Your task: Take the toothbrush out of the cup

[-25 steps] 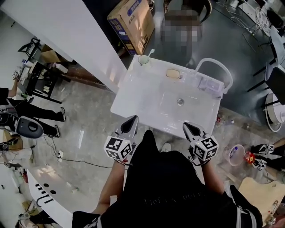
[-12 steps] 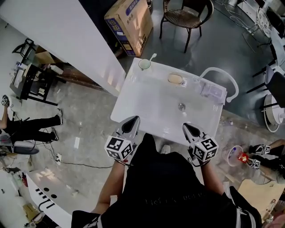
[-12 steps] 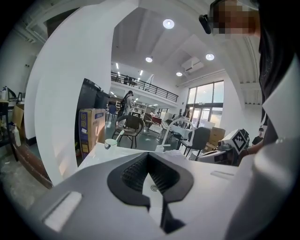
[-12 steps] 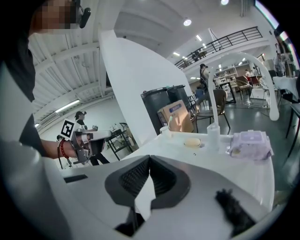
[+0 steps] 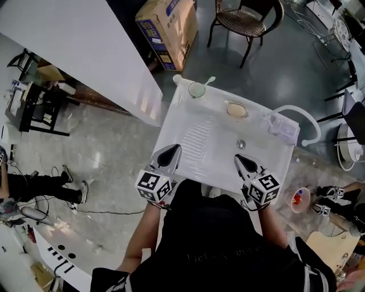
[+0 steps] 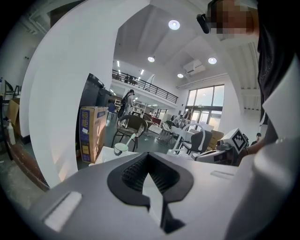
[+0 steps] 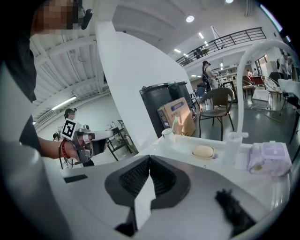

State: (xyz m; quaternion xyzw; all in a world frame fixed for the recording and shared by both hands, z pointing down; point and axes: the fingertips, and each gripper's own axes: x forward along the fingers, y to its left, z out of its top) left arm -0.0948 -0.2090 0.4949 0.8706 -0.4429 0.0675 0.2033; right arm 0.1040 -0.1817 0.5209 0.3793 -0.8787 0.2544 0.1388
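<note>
A cardboard box [image 5: 168,28] stands on the floor past the far left corner of the white desk [image 5: 194,134]. Your left gripper [image 5: 169,157] hangs over the near left edge of the desk. Its jaws are pressed together, and there is nothing between them.

On the far left corner stands the cup [image 5: 197,89]. The toothbrush [image 5: 209,81] is in it and leans out over the rim to the right. The cup is well apart from both of your grippers.

Further right along the far edge lies a bar of soap [image 5: 235,109]. Nearer you there is a drain [image 5: 241,144] set in the desk top. Your right gripper [image 5: 244,163] hangs over the near edge just this side of the drain. Its jaws are also closed tight and empty.

A chair [image 5: 245,17] stands on the floor beyond the desk. At the far right corner a wrapped packet [image 5: 282,124] lies under a curved white tap [image 5: 293,106].
</note>
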